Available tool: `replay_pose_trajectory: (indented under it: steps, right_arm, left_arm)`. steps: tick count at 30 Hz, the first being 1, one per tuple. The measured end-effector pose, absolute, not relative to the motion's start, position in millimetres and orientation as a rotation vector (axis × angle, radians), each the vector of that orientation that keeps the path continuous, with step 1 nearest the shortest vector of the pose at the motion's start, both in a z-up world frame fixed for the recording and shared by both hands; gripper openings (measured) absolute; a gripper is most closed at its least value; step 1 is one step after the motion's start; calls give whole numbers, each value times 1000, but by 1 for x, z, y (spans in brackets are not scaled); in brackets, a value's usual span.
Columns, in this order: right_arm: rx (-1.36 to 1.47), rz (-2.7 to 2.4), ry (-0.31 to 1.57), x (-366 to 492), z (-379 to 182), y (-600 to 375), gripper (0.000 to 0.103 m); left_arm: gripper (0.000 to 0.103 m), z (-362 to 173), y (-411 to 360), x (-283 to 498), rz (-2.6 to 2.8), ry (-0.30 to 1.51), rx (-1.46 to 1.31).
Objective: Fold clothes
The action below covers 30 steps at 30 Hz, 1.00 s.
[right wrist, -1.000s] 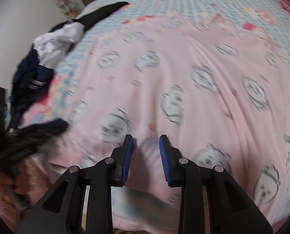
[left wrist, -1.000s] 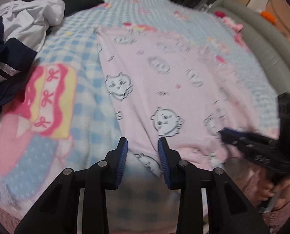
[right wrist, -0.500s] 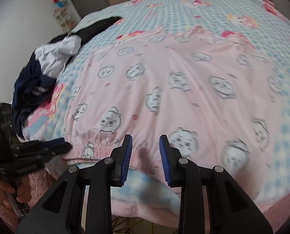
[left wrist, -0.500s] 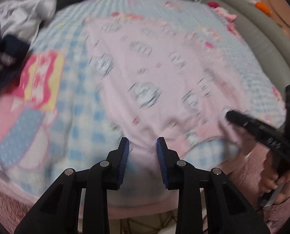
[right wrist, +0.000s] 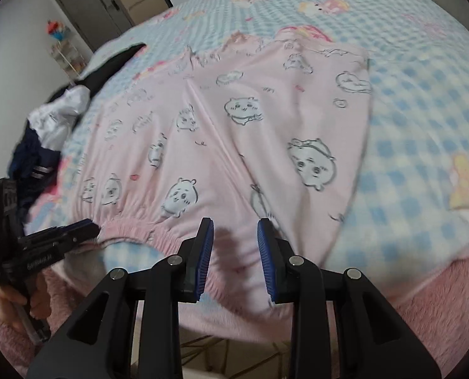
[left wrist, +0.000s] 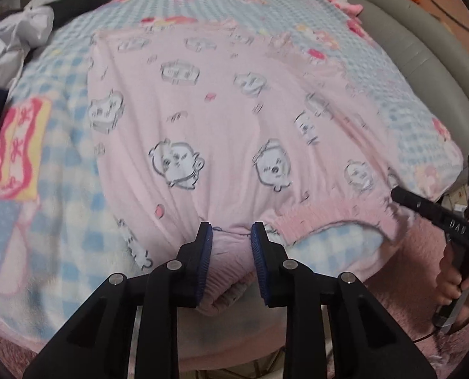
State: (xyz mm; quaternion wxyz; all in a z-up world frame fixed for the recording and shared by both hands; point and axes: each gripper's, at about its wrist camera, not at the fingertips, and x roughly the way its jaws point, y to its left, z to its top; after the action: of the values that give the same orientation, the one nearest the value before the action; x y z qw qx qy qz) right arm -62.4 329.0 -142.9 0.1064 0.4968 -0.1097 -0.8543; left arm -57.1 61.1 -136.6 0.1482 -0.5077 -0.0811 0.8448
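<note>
Pink cartoon-print pajama pants [left wrist: 222, 132] lie spread flat on the blue checkered blanket [left wrist: 67, 170] of the bed, elastic waistband [right wrist: 133, 224] at the near edge. The left hand-held gripper [left wrist: 231, 240] and the right hand-held gripper [right wrist: 234, 237] each straddle the waistband, blue pads parted, not clenched on it.

A bed [left wrist: 401, 50] carries everything, covered by a blue-and-white checked blanket [right wrist: 424, 132] with pink cartoon pictures. Pink trousers [left wrist: 222, 120] printed with small animal faces lie spread flat across the middle, their gathered waistband at the near edge. Near the far left corner lies a heap of clothes [right wrist: 54, 126]: white, navy and black pieces bunched together, apart from the trousers.
</note>
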Motion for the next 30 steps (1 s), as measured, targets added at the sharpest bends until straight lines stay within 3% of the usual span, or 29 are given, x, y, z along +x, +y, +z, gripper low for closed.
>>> replay_pose_trajectory:
  steps: [8, 16, 25, 30]
  right_arm:
    - [1439, -2621, -281, -82, -120, 339, 29]
    - [1528, -2586, -289, -81, -148, 356, 29]
    - [1433, -2589, -476, -73, -133, 397, 33]
    - [1483, -2592, -406, -85, -145, 386, 34]
  left_arm:
    - [35, -117, 151, -92, 2334, -50, -1271]
    - [35, -165, 189, -96, 2250, 79, -1457]
    - [35, -133, 172, -91, 2260, -32, -1339]
    - [36, -138, 195, -102, 2224, -47, -1328]
